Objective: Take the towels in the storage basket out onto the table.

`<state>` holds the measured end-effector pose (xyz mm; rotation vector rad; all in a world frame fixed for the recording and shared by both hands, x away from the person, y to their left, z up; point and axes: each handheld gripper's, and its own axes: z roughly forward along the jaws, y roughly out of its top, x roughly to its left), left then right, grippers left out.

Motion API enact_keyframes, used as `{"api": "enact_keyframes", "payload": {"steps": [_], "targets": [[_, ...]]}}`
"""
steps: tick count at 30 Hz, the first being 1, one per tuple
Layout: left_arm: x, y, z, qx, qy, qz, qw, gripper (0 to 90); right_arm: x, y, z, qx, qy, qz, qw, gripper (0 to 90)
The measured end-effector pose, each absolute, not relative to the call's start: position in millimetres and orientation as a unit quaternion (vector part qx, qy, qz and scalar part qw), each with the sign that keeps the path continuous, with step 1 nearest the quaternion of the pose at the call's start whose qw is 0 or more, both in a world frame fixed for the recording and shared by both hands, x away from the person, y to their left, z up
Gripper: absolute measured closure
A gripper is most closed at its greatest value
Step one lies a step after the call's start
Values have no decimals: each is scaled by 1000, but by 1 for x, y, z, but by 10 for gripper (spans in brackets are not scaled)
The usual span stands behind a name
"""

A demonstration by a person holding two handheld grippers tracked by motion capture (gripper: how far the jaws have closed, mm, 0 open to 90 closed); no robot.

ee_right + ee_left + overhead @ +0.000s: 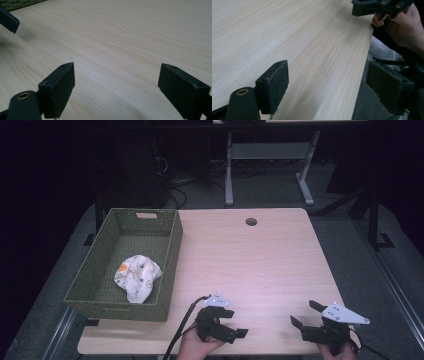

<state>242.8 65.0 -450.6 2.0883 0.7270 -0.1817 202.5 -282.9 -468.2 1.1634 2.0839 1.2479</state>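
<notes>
Low at the near edge of the pale wooden table [260, 265], both the left gripper [235, 325] and right gripper [304, 314] spread their 2 jaws on nothing. Well apart, a crumpled white patterned cloth [136, 277] lies inside the green woven basket [170, 265].

No readable text or label anywhere – basket [100, 270]; table [260, 260] – none

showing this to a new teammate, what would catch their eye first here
The green woven basket at the table's left edge, with a crumpled patterned cloth inside. Then the left gripper and right gripper at the near edge, each in a hand, jaws open and holding nothing.
</notes>
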Motion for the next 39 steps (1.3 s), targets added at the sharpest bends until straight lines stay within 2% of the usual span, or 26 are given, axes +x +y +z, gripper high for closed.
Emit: {"api": "enact_keyframes", "payload": {"steps": [16, 18, 27, 31, 33, 39], "targets": [[263, 72, -443, 837, 317, -82, 439, 192, 202, -278, -469, 419, 761, 442, 224, 136], [270, 75, -440, 833, 324, -82, 441, 161, 202, -277, -469, 420, 760, 443, 224, 136], [285, 70, -428, 820, 334, -87, 457, 161, 201, -276, -469, 422, 759, 441, 225, 136], [293, 67, -423, 817, 338, -89, 459, 168, 200, -276, -469, 425, 758, 442, 225, 136], [297, 66, -418, 818, 341, -85, 455, 203, 200, -277, -469, 425, 757, 442, 226, 136], [308, 70, -401, 806, 342, -103, 472, 197, 201, -276, -470, 423, 758, 443, 223, 136]]}}
